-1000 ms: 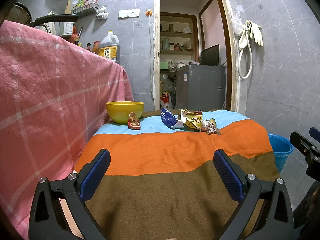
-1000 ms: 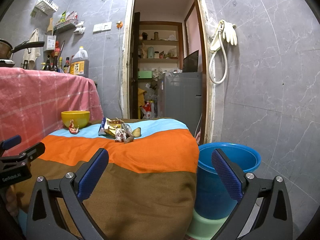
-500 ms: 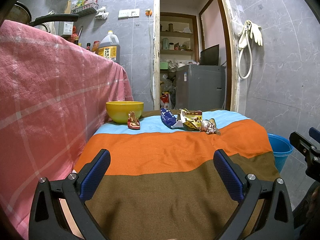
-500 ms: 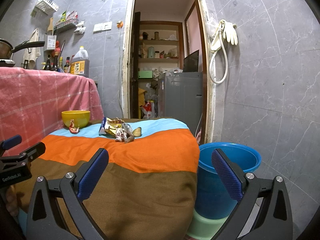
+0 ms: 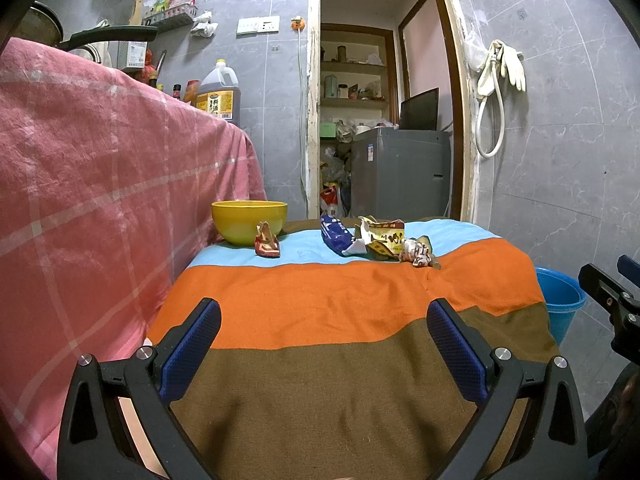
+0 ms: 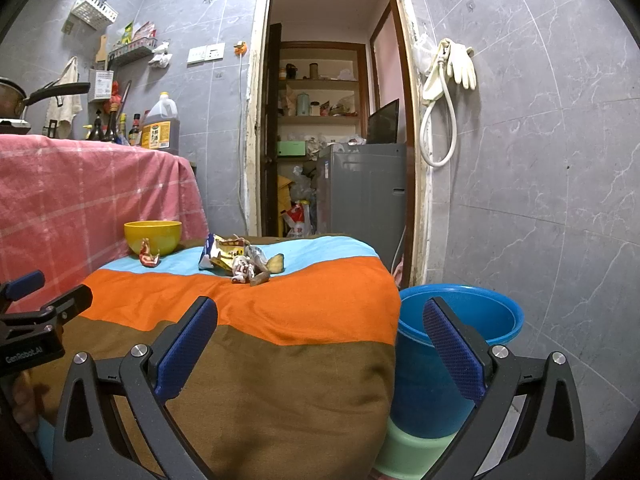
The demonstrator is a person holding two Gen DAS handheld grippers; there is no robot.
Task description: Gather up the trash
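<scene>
Both the left tongs (image 5: 323, 334) and right tongs (image 6: 320, 332) hang spread and empty over the worktop's (image 5: 340, 380) near brown edge. The wrapper pile (image 5: 380, 240) lies well ahead toward its far edge, a red wrapper (image 5: 267, 243) just beside the yellow bowl (image 5: 249, 220); bare cloth between. The blue bucket (image 6: 460, 320) stands off the right edge.

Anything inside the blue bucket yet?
In the right wrist view the blue bucket shows only bare blue inner wall near its rim. Its bottom is hidden by the near rim and the right claw, so I cannot say if trash is in it.
</scene>
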